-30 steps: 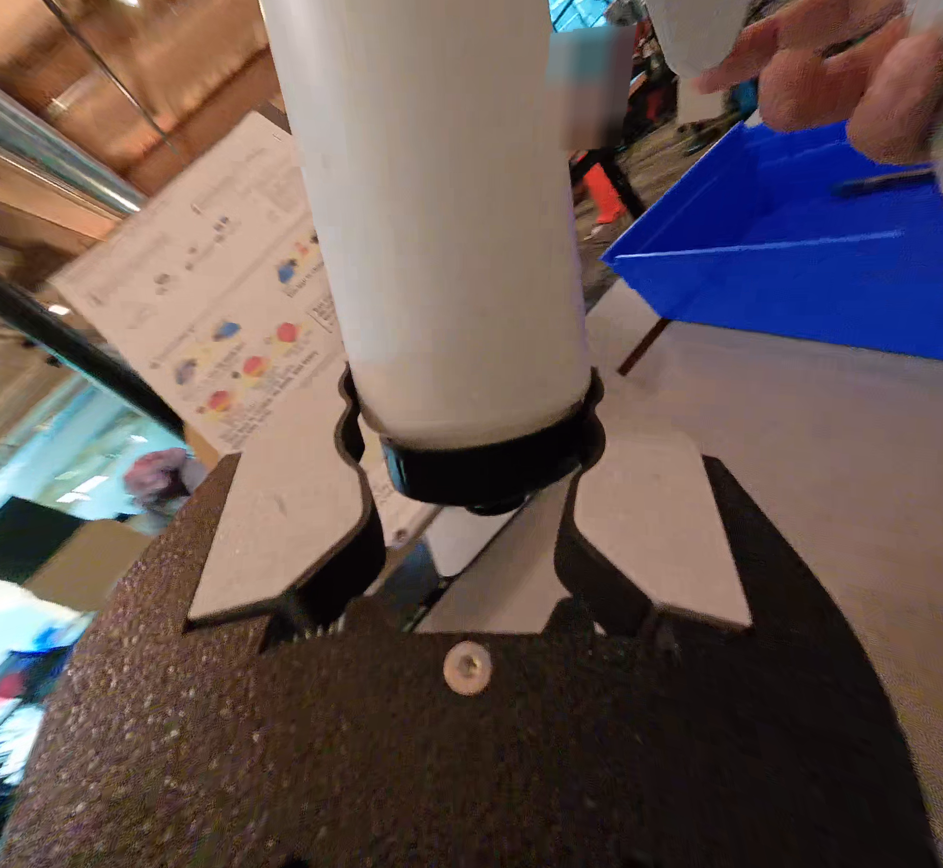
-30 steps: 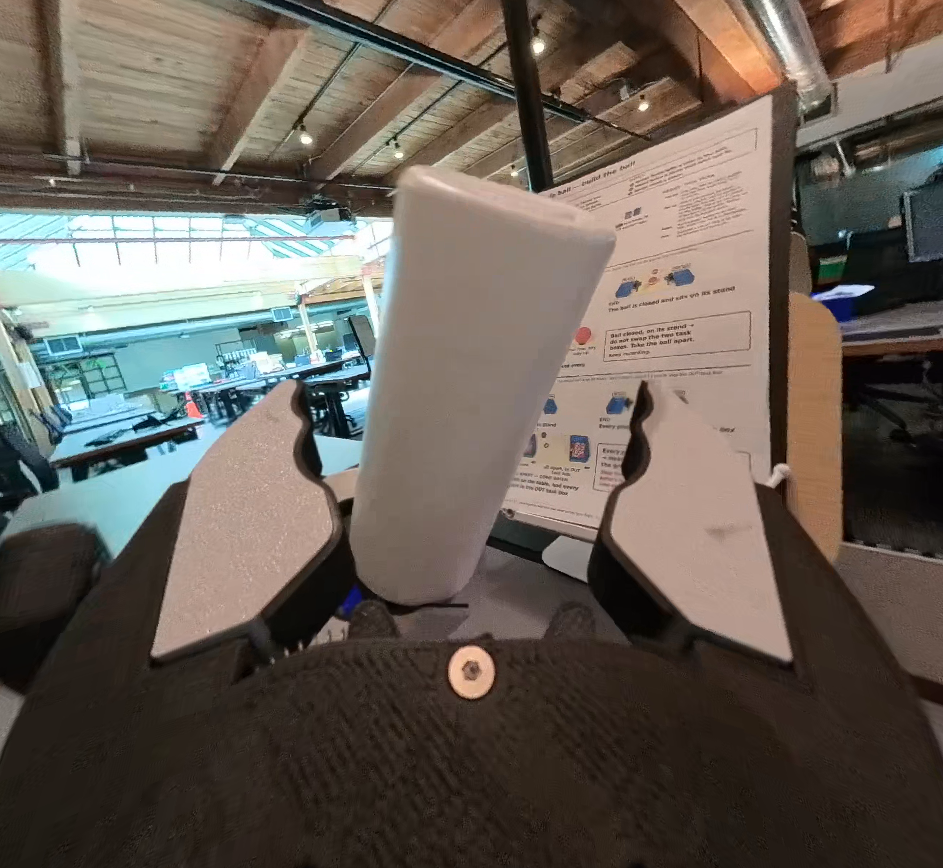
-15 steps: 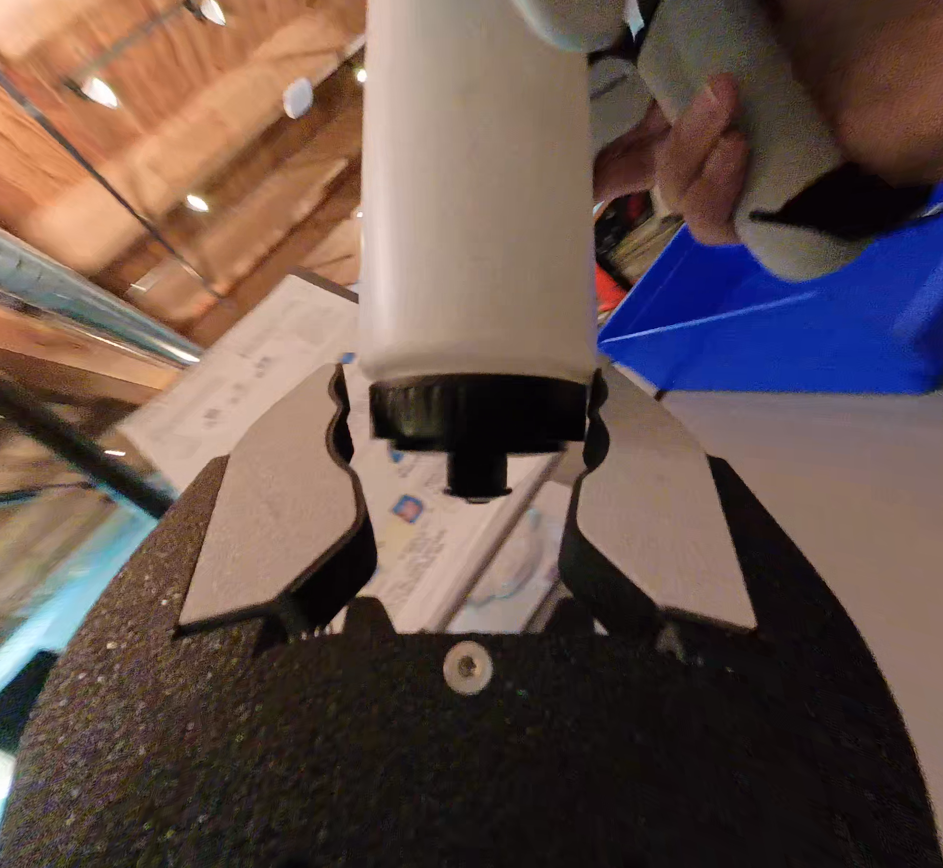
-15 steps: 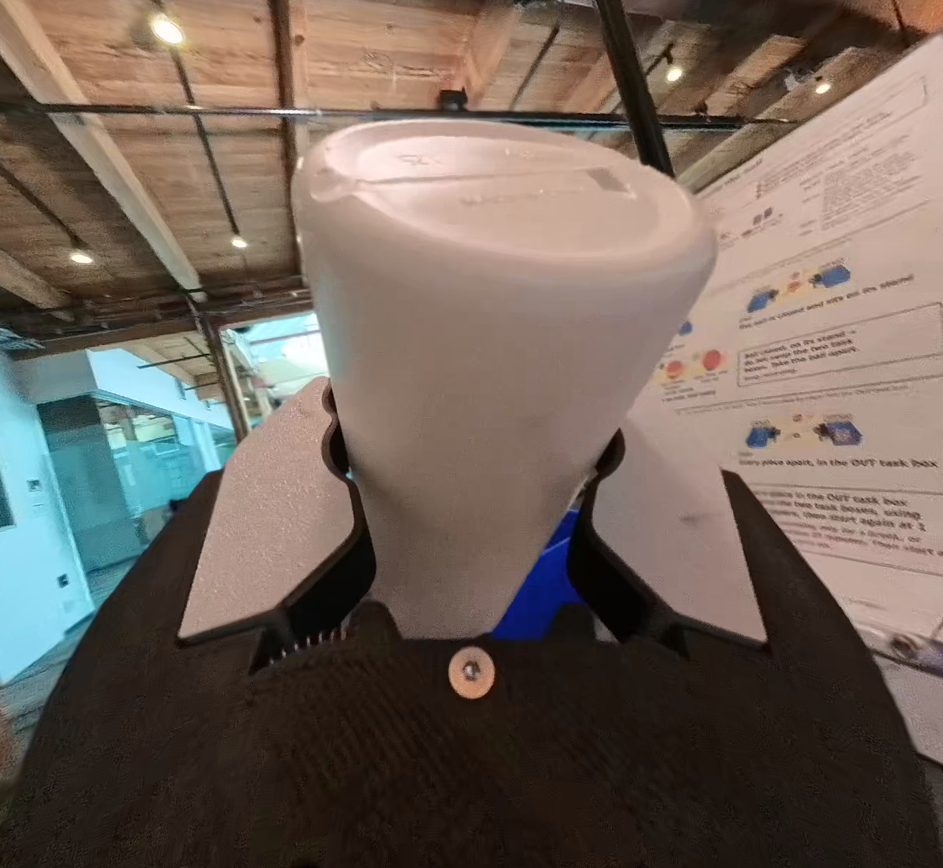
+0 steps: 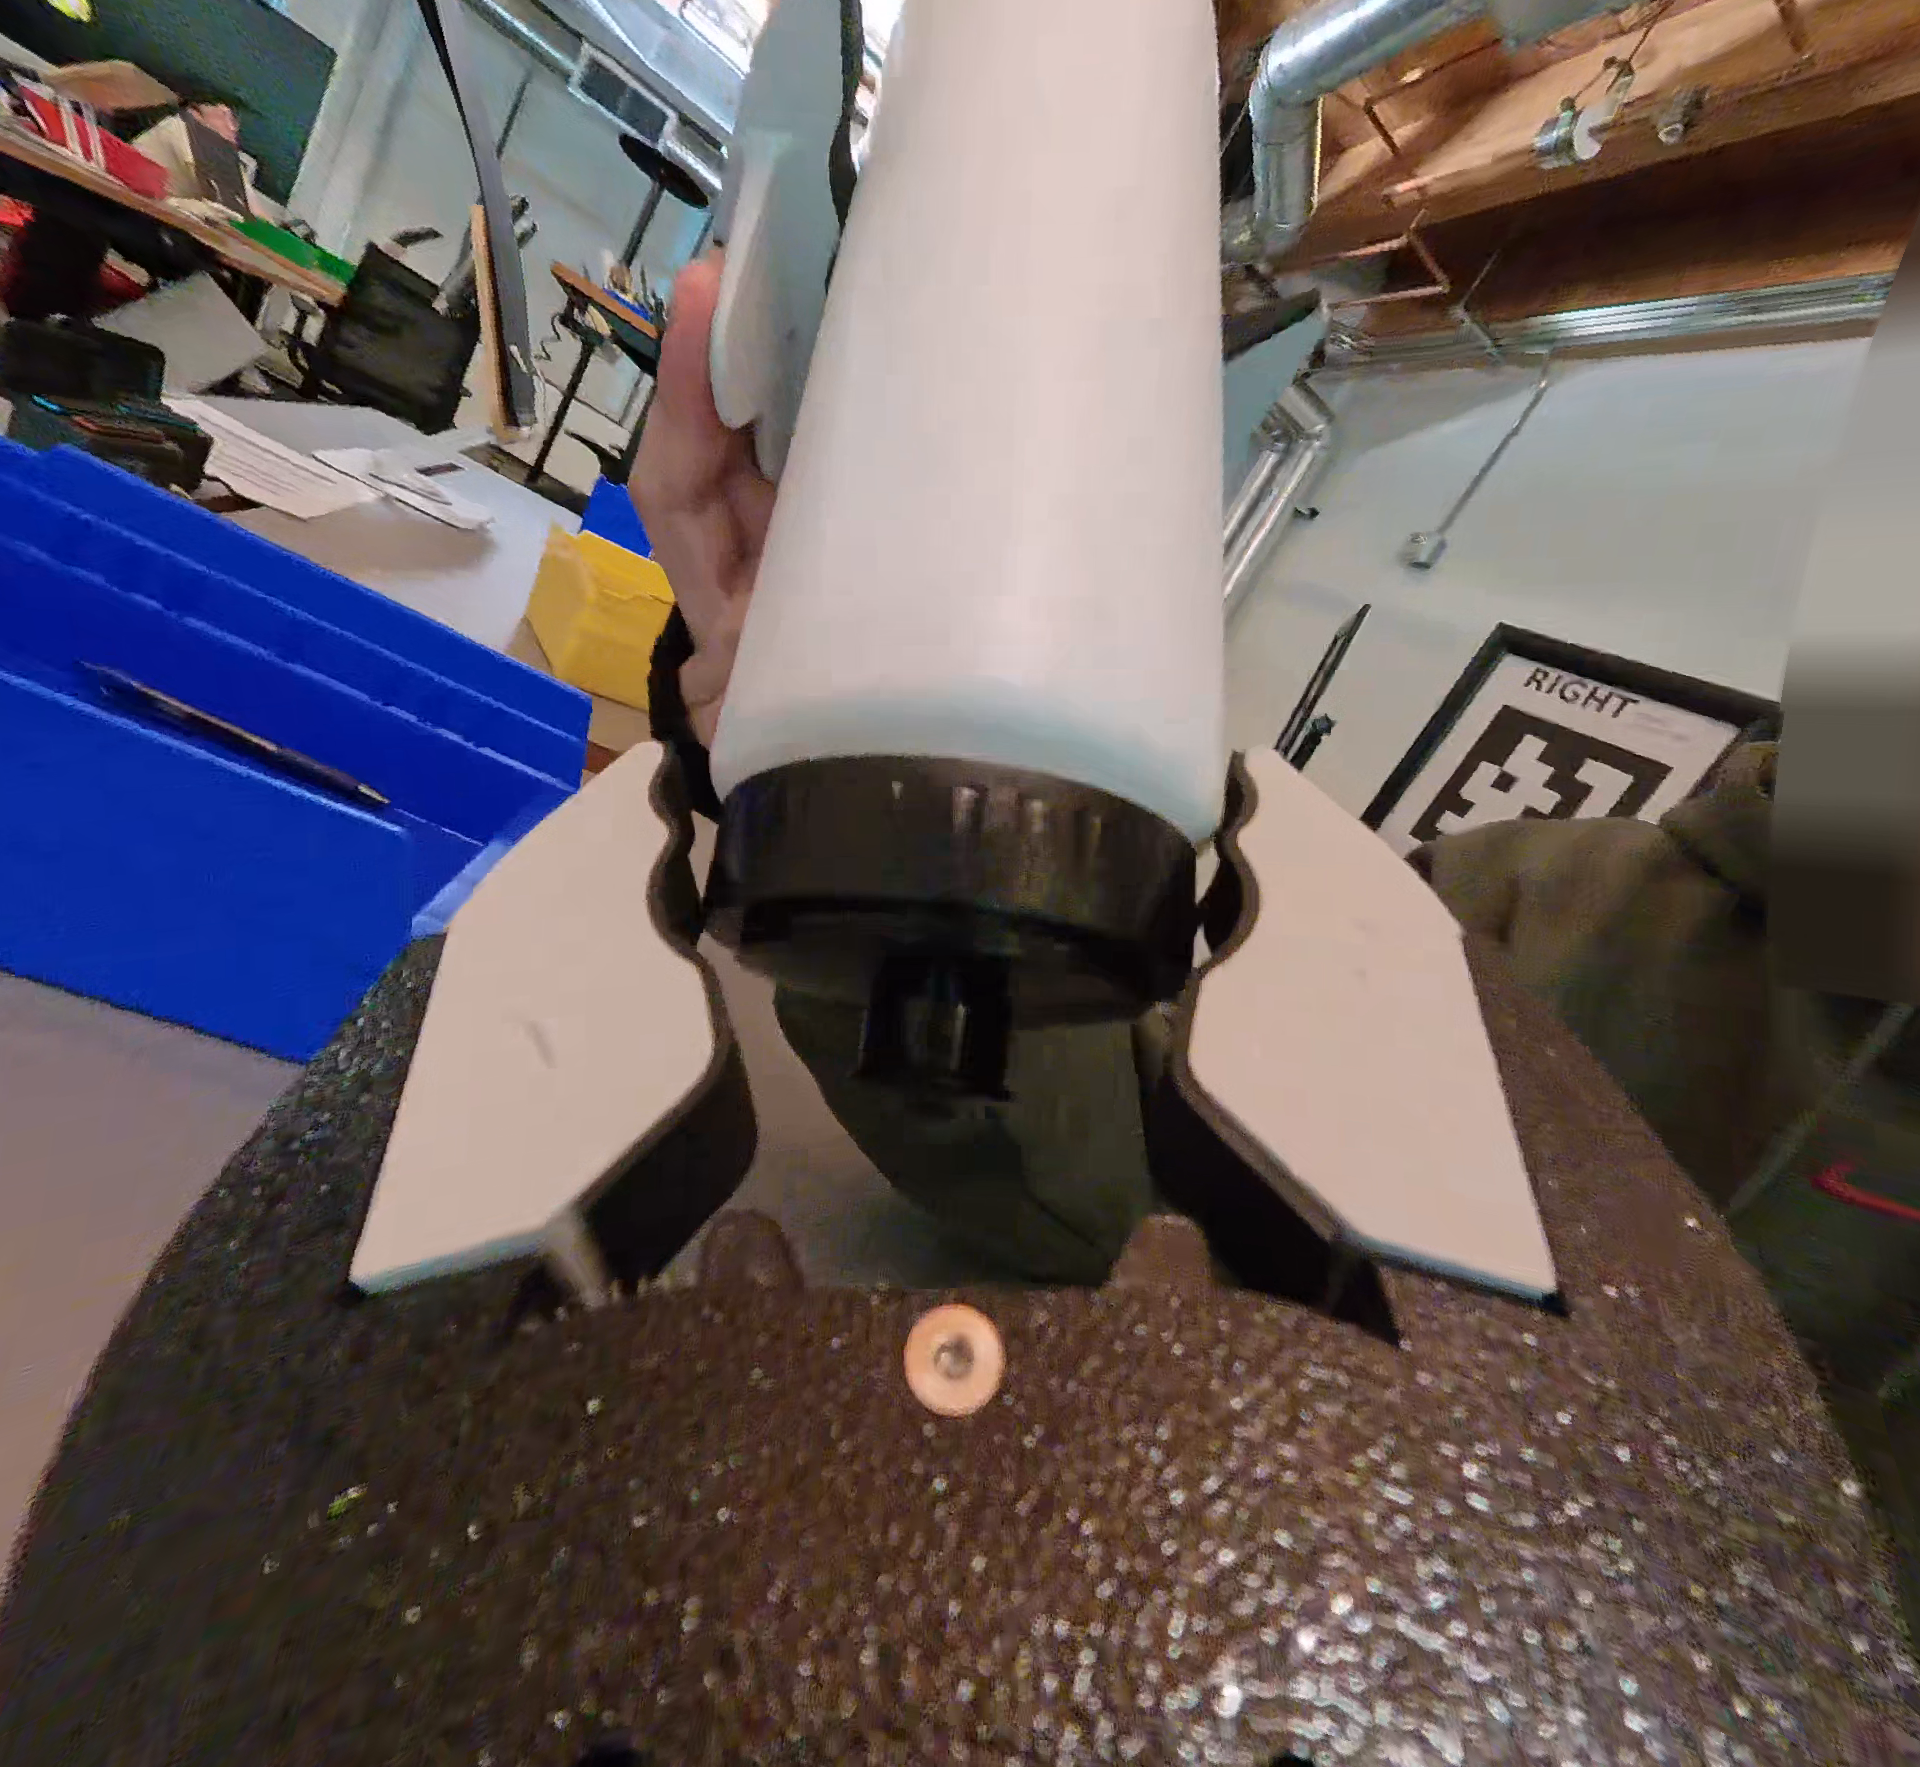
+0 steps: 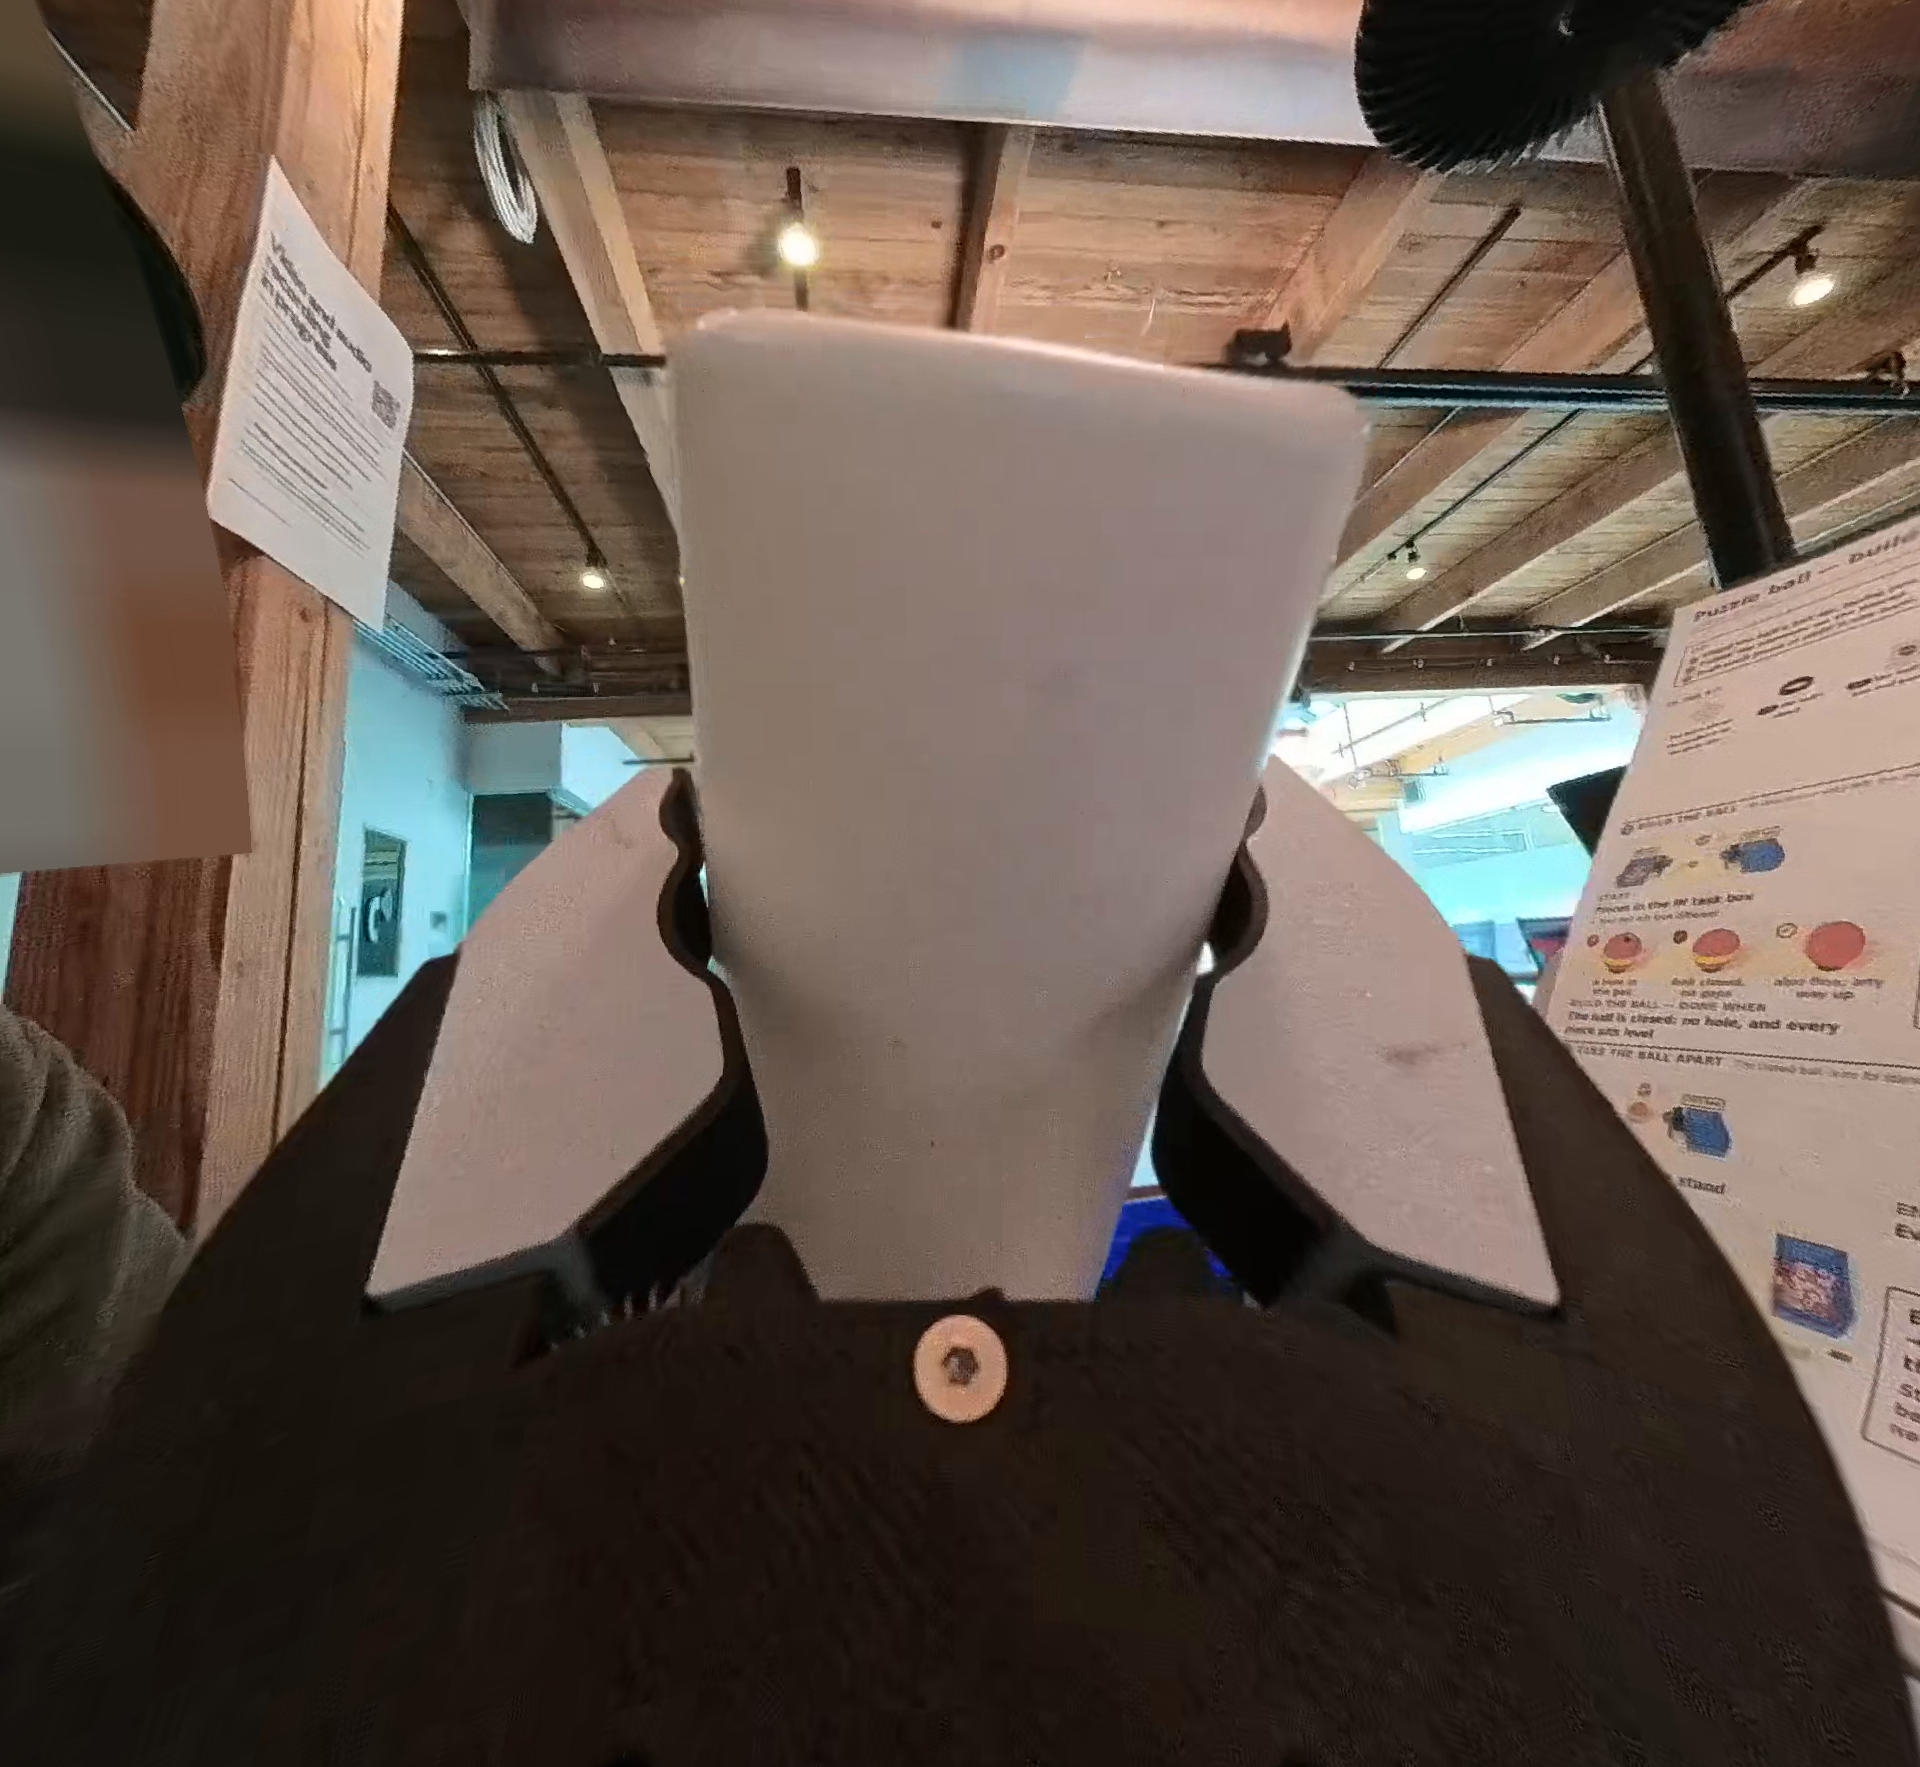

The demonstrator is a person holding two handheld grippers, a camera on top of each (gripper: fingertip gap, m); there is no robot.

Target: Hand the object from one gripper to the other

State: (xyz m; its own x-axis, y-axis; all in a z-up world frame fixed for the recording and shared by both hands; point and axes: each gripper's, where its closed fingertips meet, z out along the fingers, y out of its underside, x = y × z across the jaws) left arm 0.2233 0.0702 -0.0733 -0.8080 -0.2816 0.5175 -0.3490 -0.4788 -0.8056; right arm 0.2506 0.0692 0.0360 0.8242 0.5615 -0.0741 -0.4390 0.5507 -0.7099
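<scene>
Two grippers meet on one white bottle (image 5: 997,346): the right gripper (image 6: 961,886) clamps its body, while the left gripper (image 5: 951,844) brackets the black cap (image 5: 951,870), contact unclear. Mid-handover, by appearances; next, the left likely backs away cleanly.

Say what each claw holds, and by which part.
Both hold the white bottle: the left claw grips its black cap, the right claw its body.
</scene>
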